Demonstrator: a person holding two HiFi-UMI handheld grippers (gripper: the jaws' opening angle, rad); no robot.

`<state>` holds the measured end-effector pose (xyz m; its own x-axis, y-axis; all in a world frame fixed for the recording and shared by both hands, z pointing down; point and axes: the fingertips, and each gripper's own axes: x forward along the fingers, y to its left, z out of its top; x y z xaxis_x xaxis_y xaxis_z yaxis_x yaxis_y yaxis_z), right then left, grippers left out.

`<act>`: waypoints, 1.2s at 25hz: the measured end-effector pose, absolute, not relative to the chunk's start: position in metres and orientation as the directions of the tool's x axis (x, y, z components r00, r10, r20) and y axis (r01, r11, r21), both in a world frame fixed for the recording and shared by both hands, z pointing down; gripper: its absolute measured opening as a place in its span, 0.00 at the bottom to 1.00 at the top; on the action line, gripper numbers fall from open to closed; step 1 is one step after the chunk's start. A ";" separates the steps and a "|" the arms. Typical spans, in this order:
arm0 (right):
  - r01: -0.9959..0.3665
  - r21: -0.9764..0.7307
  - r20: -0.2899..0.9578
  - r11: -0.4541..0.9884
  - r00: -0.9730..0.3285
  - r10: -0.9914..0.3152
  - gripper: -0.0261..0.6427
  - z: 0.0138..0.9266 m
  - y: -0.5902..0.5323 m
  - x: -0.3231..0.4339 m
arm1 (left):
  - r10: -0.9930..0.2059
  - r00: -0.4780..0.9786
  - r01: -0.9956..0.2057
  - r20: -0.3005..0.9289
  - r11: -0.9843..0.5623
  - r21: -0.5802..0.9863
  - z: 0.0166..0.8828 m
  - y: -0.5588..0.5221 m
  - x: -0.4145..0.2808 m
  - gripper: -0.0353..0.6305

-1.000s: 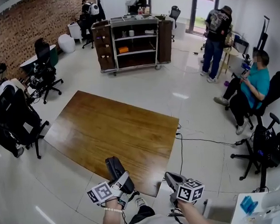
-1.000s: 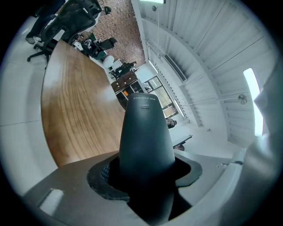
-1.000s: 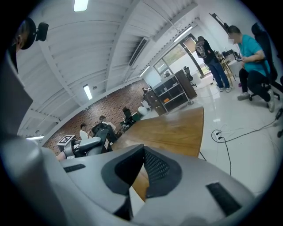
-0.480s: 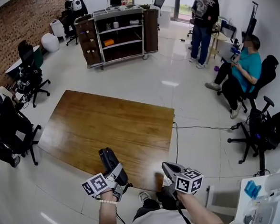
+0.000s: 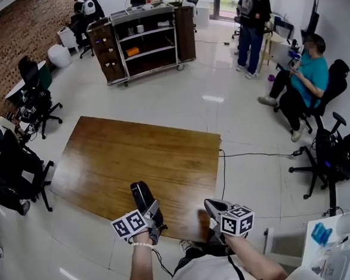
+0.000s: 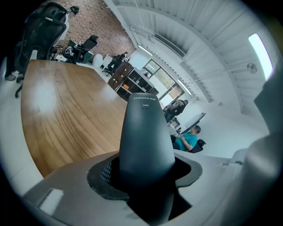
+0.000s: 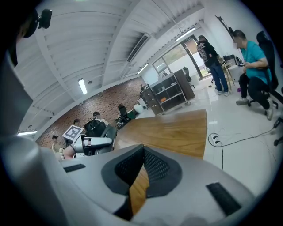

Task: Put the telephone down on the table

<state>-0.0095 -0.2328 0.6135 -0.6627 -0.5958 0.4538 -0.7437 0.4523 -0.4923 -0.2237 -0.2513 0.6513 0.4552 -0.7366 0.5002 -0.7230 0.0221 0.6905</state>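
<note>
A black telephone handset [image 5: 140, 194] sticks out forward from my left gripper [image 5: 146, 208], whose jaws are shut on its lower end; it hangs over the near edge of the brown wooden table [image 5: 134, 151]. In the left gripper view the handset [image 6: 146, 132] stands up between the jaws and fills the middle, with the table [image 6: 57, 101] below and to the left. My right gripper [image 5: 212, 206] is to the right at the table's near right corner, its jaws shut with nothing between them [image 7: 142, 152]. The right gripper view also shows the left gripper [image 7: 90, 143] and the table [image 7: 177, 128].
Black office chairs [image 5: 12, 169] stand left of the table. A dark shelf cart [image 5: 144, 40] is at the back. A seated person [image 5: 305, 79] and a standing person [image 5: 253, 17] are on the right. A cable [image 5: 254, 156] lies on the floor beside the table's right edge.
My left gripper has carried the handset forward over the table's near edge and lower. The right gripper has shifted slightly forward beside it.
</note>
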 end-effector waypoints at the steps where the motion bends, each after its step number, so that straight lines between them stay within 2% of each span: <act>1: -0.742 -0.491 0.453 0.457 -0.665 -0.593 0.04 0.613 -0.237 -0.010 | -0.728 0.448 -0.737 0.519 0.028 0.675 0.657 -0.256 -0.223 0.47; 18: -0.714 -0.561 0.448 0.420 -0.688 -0.571 0.04 0.632 -0.297 -0.003 | -0.535 0.348 -0.882 0.770 0.092 0.463 0.750 -0.336 -0.176 0.47; 30: -0.705 -0.591 0.463 0.392 -0.694 -0.552 0.04 0.646 -0.319 0.003 | -0.373 0.153 -0.982 0.915 0.045 0.183 0.793 -0.348 -0.173 0.47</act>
<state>0.0028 -0.3188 0.6465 -0.6939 -0.5519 0.4626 -0.7053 0.3916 -0.5909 -0.1727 -0.3476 0.7933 0.1529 -0.3725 0.9153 -0.9821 0.0455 0.1826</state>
